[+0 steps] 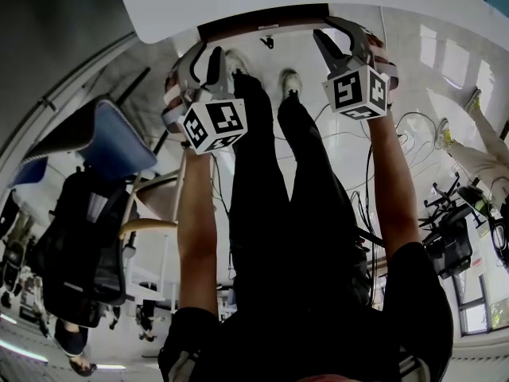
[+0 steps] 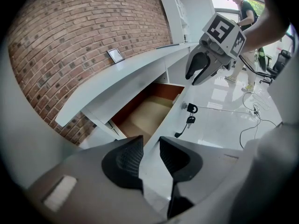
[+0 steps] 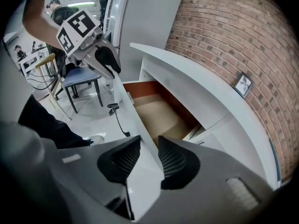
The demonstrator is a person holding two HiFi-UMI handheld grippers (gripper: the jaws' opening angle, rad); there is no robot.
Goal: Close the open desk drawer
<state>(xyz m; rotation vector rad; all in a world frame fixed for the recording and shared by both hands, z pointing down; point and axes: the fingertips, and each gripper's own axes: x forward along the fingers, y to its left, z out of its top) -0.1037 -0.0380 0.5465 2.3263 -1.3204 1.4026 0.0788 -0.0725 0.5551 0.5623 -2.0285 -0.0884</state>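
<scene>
Two grippers meet the open drawer (image 2: 148,112) at its white front panel (image 2: 170,120). The left gripper (image 2: 151,141) has its fingers (image 2: 127,160) spread and loose, with the panel's top edge running between them. The right gripper (image 3: 149,141) stands the same way, its fingers released astride that edge further along. Beyond both sets of fingertips the drawer lies pulled out from under the white desk (image 2: 131,73), its tan floor showing. A key (image 2: 191,109) hangs in the lock on the panel's outer face, between the two grippers. A brick wall (image 2: 70,31) rises behind the desk, past the fingers.
</scene>
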